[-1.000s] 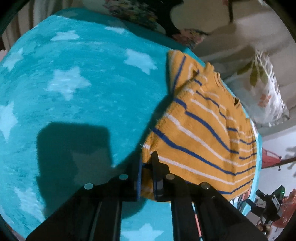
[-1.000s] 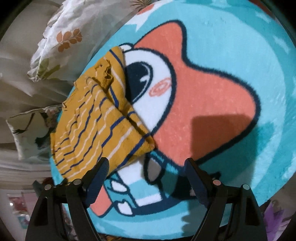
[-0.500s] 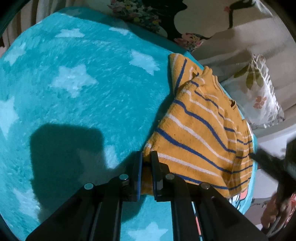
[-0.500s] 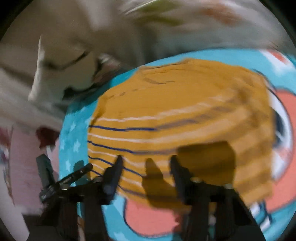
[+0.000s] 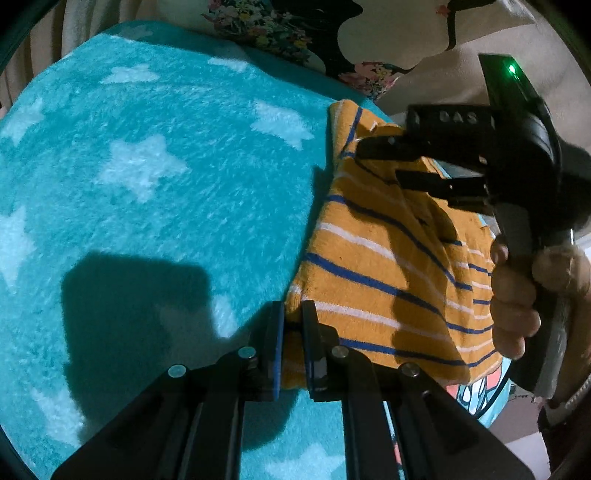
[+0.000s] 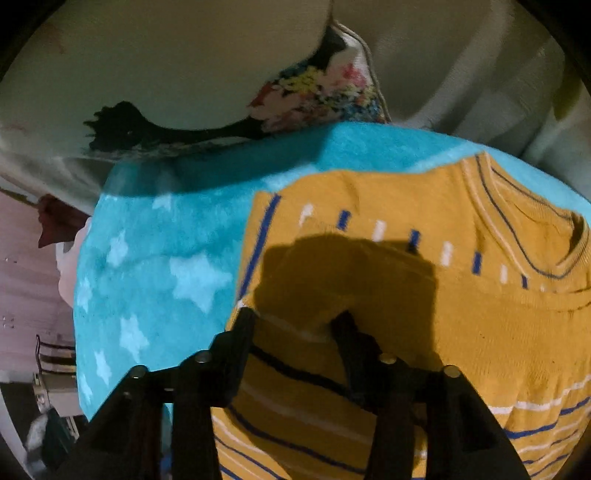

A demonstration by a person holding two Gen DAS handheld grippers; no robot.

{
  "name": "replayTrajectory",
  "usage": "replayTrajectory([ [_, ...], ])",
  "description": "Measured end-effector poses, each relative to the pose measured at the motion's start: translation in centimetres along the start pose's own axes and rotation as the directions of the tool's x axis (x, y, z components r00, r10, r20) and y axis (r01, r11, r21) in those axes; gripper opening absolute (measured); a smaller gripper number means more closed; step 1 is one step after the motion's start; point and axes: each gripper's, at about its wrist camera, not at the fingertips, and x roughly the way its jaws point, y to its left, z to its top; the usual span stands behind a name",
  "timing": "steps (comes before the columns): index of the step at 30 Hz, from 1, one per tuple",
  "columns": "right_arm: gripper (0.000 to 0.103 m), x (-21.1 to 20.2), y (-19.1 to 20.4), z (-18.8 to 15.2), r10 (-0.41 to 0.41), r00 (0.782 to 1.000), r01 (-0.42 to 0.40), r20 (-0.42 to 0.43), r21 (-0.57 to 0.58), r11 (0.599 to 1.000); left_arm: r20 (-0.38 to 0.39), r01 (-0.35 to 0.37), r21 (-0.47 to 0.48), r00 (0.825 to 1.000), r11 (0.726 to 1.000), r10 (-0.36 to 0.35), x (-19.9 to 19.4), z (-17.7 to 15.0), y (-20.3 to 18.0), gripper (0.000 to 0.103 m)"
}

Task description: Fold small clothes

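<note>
Teal fleece printed with pale stars covered the surface: a blanket [image 5: 155, 192] spread wide, with floral pillows [image 5: 266, 29] and cream bedding bunched beyond its far edge. On the blanket's right side, as the left wrist view showed it, lay the sweater [image 5: 388, 258], mustard yellow with thin blue and white stripes, folded into a rough rectangle with one narrower part reaching toward the far edge. Its ribbed collar [image 6: 576, 254] showed at the right of the right wrist view, and short blue and white dashes ran in a row across the knit there.

The left gripper [image 5: 292, 332] was pinched on the near left corner of the sweater, its fingers drawn close with the yellow knit caught between them. The right gripper [image 6: 295, 325] stood over the sweater with its fingers apart, tips touching or nearly touching the knit and casting a dark shadow on it; nothing was held between them. Seen from the left wrist view, the right gripper [image 5: 436, 170] reached in from the right above the sweater's far part, a green light on its body, the right hand [image 5: 524, 295] wrapped around its handle.

A bit of orange and white pattern on the blanket peeked out past the sweater's near right edge.
</note>
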Motion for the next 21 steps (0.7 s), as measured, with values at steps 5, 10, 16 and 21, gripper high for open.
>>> replayTrajectory([
  [5,0.054,-0.9,2.0,0.4,-0.013,0.999,0.016,0.034,-0.093,0.996,-0.008,0.003,0.012,1.0,1.0,-0.003,0.2,0.2,-0.1,0.012],
  [10,0.056,-4.7,0.1,-0.1,0.05,0.993,-0.045,0.106,-0.054,0.998,-0.015,0.017,0.003,1.0,1.0,-0.017,0.5,0.7,-0.2,0.012],
  [16,0.059,-7.1,-4.5,-2.1,0.047,0.991,-0.054,0.124,0.055,0.997,-0.015,0.029,-0.02,0.999,0.999,-0.029,0.4,0.7,-0.3,0.024],
  [21,0.064,-8.2,-8.2,-5.6,0.019,0.994,-0.029,0.112,0.093,0.995,-0.012,0.033,-0.012,0.999,0.999,-0.033,0.0,0.1,-1.3,0.058],
])
